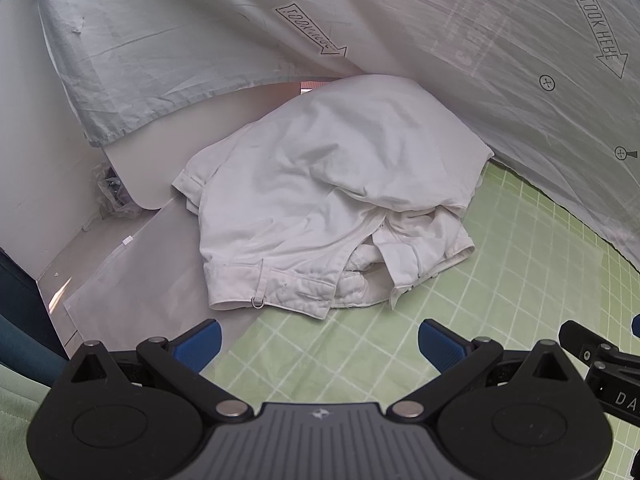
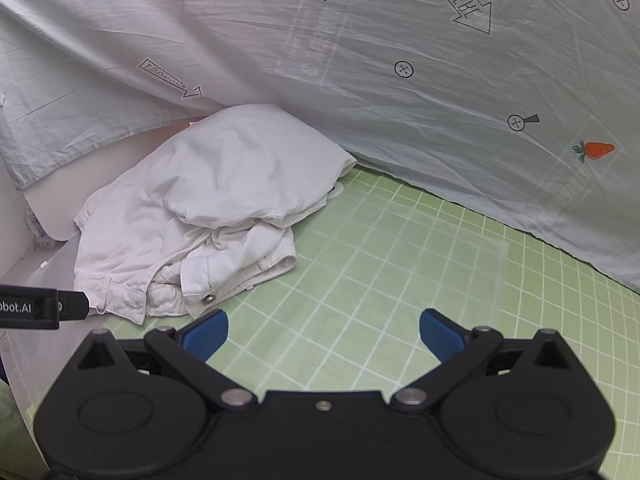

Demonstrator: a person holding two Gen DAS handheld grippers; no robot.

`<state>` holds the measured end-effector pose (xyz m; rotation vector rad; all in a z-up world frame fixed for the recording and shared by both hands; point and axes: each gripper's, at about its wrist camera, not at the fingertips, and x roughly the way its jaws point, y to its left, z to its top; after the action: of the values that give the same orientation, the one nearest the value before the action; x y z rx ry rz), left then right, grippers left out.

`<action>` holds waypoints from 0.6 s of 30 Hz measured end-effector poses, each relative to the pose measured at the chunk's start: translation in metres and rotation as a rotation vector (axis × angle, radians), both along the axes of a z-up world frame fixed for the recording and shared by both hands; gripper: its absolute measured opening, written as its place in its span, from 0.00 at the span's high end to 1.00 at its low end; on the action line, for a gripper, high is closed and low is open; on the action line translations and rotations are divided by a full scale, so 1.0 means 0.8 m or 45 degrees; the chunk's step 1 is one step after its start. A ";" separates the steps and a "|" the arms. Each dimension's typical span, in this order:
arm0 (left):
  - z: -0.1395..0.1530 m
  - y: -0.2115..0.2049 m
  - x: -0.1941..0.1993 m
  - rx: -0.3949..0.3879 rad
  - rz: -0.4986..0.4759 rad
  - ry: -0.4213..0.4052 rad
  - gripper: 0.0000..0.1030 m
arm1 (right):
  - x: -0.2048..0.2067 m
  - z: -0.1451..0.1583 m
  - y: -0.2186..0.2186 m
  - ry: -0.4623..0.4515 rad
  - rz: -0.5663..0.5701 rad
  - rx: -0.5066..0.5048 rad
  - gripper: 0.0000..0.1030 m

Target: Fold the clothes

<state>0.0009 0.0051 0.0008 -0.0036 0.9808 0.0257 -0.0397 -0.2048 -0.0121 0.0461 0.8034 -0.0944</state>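
White trousers (image 1: 320, 200) lie bunched in the centre of the left wrist view, partly on the green checked mat (image 1: 500, 280) and partly on a pale sheet (image 1: 140, 272) at lower left, their far end against the hanging printed cloth (image 1: 440, 40). The left gripper (image 1: 320, 344) sits level at the bottom of the frame, jaws wide apart, holding nothing, just short of the waistband.

In the right wrist view the trousers (image 2: 208, 208) fill the left-centre, under the printed cloth (image 2: 400, 80). The right gripper (image 2: 324, 334) hovers level at bottom centre over the mat (image 2: 380, 260), jaws spread and empty. The left gripper's black finger (image 2: 68, 306) enters from the left edge, near the waistband.
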 end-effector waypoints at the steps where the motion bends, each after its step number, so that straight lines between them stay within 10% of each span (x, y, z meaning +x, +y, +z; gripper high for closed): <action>1: 0.000 0.000 0.000 0.000 0.001 0.001 0.00 | 0.000 0.000 0.000 0.000 0.001 0.000 0.00; 18: -0.002 0.002 0.001 0.009 0.011 0.010 0.00 | 0.000 -0.001 -0.001 0.002 -0.001 0.004 0.00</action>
<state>0.0014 0.0067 -0.0005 -0.0015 0.9888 0.0371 -0.0401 -0.2053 -0.0127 0.0494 0.8055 -0.0937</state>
